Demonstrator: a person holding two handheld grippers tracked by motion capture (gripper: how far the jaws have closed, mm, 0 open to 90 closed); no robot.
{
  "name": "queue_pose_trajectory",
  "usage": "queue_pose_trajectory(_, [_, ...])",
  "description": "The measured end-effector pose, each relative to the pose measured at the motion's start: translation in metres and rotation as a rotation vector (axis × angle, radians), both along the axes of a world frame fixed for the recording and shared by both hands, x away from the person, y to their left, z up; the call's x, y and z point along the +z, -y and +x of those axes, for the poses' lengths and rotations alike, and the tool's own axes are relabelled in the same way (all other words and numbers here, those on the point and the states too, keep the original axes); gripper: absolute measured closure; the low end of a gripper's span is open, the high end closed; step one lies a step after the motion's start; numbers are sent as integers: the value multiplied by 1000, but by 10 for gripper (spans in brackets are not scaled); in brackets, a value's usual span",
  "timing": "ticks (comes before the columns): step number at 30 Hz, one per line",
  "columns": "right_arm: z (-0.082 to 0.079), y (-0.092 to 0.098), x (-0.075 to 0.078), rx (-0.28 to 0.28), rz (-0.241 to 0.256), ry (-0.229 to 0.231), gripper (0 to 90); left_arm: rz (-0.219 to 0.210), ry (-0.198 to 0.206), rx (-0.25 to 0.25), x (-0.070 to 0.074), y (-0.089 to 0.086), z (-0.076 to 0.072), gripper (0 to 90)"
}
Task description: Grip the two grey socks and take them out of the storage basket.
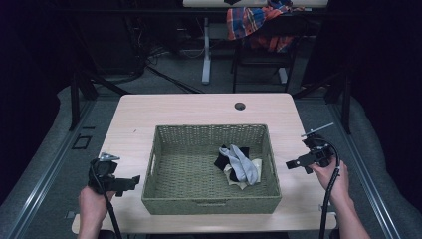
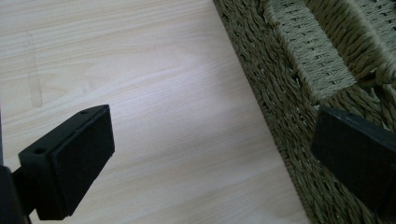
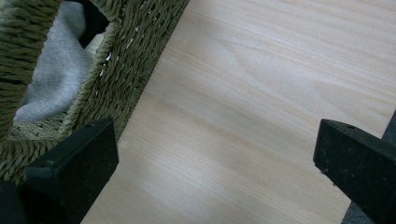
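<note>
On the pale wooden table (image 1: 149,112) sits a rectangular olive woven basket (image 1: 211,204), its long axis running left to right. Inside, toward its right end, lies a small heap of grey, black and cream socks (image 1: 239,164). Flanking it, the left gripper (image 1: 130,182) and right gripper (image 1: 293,164) both gape wide and empty; the right is nearer the heap, probably the one to reach in.

Dim room: pale wood table (image 1: 164,107) with a round cable hole (image 1: 240,106) on grey floor (image 1: 50,149), dark surroundings left and right, far desk leg (image 1: 206,50) with cables, plaid cloth (image 1: 254,20) draped over far chair (image 1: 259,55).
</note>
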State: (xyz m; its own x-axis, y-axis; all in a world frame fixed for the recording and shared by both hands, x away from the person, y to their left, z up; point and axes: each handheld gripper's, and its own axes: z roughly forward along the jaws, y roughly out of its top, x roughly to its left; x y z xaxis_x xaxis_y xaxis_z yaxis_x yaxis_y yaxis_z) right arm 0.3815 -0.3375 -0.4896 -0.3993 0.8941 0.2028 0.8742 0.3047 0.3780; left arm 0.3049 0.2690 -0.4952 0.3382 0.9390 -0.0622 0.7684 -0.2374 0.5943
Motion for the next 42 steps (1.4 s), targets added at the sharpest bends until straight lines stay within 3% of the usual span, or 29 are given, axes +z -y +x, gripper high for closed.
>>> queue_pose_trajectory(21, [-1, -1, 13, -10, 45, 46, 0, -6, 5, 5, 1, -1, -2, 0])
queue_pose_trajectory(29, [0, -4, 29, 5, 35, 78, 0, -3, 4, 5, 0, -3, -2, 1])
queue_pose_trajectory(34, [2, -16, 46, 59, 18, 120, 0, -3, 5, 7, 0, -3, -2, 0])
queue_pose_trajectory(42, [13, -36, 71, 119, 27, 140, 0, 1, 2, 11, 0, -3, -2, 0])
